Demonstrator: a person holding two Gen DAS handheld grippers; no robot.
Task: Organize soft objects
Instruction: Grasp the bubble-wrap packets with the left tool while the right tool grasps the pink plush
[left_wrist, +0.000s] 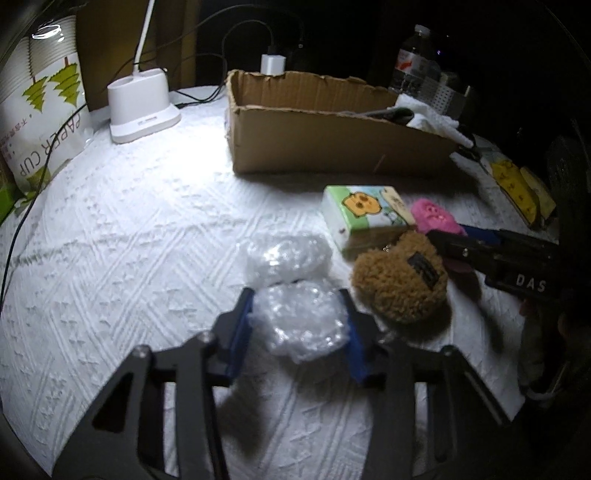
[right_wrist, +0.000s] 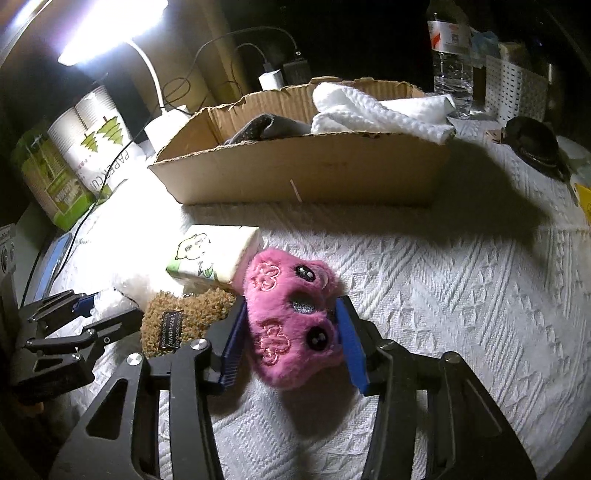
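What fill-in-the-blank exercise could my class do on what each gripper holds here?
1. The right gripper has its fingers around a plush toy coloured ____.
2. The left gripper has its fingers around a wad of clear ____.
3. The white towel lies in the ____ box.

Missing words: pink; bubble wrap; cardboard

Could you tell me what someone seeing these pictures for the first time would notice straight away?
Most striking is the pink plush toy with button eyes, held between the blue jaws of the right gripper above the white textured cloth. The left gripper has its jaws around a crumpled clear plastic bundle, with a brown fuzzy plush just to its right. Behind them sits an open cardboard box already holding white cloth.
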